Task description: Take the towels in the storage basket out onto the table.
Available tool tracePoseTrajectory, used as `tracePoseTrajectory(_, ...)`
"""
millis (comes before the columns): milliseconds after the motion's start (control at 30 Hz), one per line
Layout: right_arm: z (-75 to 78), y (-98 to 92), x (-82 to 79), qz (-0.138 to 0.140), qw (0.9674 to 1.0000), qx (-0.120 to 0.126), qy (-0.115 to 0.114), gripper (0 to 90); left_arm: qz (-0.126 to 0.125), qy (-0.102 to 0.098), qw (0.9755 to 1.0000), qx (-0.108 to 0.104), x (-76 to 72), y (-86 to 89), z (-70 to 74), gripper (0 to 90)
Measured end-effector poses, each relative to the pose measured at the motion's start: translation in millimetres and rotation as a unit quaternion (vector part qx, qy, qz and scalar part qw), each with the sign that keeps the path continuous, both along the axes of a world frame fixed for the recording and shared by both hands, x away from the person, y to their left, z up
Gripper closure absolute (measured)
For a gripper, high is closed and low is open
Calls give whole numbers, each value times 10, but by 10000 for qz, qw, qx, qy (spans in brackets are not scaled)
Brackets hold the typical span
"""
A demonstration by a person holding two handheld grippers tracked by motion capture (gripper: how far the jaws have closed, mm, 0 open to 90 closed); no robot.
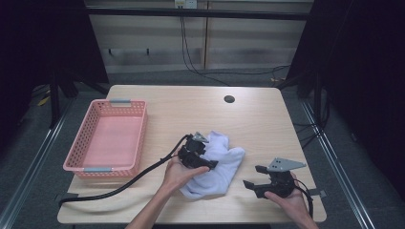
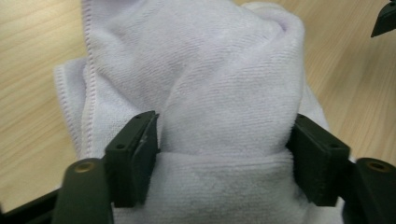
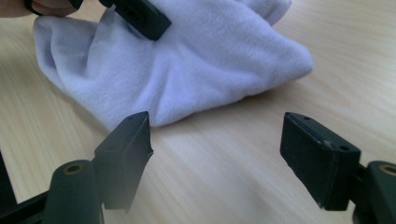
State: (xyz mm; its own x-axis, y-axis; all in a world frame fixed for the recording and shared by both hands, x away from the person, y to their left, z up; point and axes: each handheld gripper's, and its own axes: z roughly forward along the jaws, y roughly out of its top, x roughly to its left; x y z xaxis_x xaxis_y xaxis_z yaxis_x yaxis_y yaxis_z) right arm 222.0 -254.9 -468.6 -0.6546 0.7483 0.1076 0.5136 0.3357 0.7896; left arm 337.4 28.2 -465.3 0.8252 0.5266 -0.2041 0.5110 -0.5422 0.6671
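Observation:
A white towel (image 1: 220, 168) lies crumpled on the wooden table (image 1: 191, 105), right of centre toward the front. My left gripper (image 1: 206, 155) rests down on the towel's left part, held by a hand. In the left gripper view its jaws stand wide around a raised fold of the towel (image 2: 210, 70), and my left gripper (image 2: 224, 158) looks open, with the cloth reaching both pads. My right gripper (image 1: 253, 176) sits low near the front right of the table, open and with nothing between its jaws. The right gripper view has my right gripper (image 3: 217, 144) facing the towel (image 3: 210, 60) from a short way off.
A pink plastic basket (image 1: 76, 148) stands at the table's left side, with nothing in it. A black cable (image 1: 124, 183) trails from the left gripper across the front left. A round cable hole (image 1: 229, 99) sits near the far edge. Bare wood lies behind the towel.

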Motion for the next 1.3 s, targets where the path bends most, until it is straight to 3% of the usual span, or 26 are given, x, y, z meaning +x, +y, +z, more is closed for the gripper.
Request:
tracePoseTrajectory(67,23,48,61,53,10000,-1,-24,249,22,-20,9998,-199,-3,57,9,280)
tracePoseTrajectory(200,42,210,208,200,9998,-46,-39,249,134,-45,9994,-311,-25,178,80,257)
tracePoseTrajectory(300,44,370,304,348,9993,-148,-43,249,153,-277,9994,-156,-92,256,192,266)
tracePoseTrajectory(333,45,426,332,411,9990,-154,-48,249,151,-382,9989,-205,-120,285,232,278)
tracePoseTrajectory(433,48,603,404,538,9983,-204,-69,248,244,-433,9974,-518,-152,403,331,326)
tracePoseTrajectory(500,49,707,453,623,9978,-222,-86,245,316,-628,9968,-369,-176,472,389,325)
tracePoseTrajectory(533,33,795,498,592,9975,-347,-149,240,341,-640,9964,-442,-189,518,414,368)
tracePoseTrajectory(600,13,822,528,589,9975,-364,-126,242,423,-510,9955,-673,-213,612,452,374)
tracePoseTrajectory(633,-7,843,550,564,9977,-375,-97,260,436,-551,9955,-638,-240,656,475,382)
tracePoseTrajectory(700,-35,884,576,462,9968,-649,-92,334,493,-699,9948,-557,-303,739,506,417)
tracePoseTrajectory(767,-64,894,605,362,9960,-813,-107,476,497,-673,9949,-557,-371,832,524,427)
tracePoseTrajectory(800,-74,876,631,269,9959,-858,-82,627,494,-727,9947,-539,-402,866,527,445)
tracePoseTrajectory(900,-63,776,692,135,9979,-639,34,864,580,-749,9939,-569,-527,982,507,457)
tracePoseTrajectory(1067,0,571,787,-59,9992,-404,12,891,671,-715,9931,-648,-689,1097,412,493)
tracePoseTrajectory(1133,-1,509,828,-162,9990,-411,-14,891,693,-619,9924,-808,-720,1102,325,509)
tracePoseTrajectory(1233,-21,448,905,-312,9985,-449,-16,883,593,-486,9948,-674,-729,1049,137,532)
tracePoseTrajectory(1267,-14,429,933,-318,9990,-305,29,746,523,-538,9955,-587,-734,1015,98,539)
tracePoseTrajectory(1300,-14,429,933,-318,9990,-305,29,746,421,-595,9962,-481,-732,976,65,539)
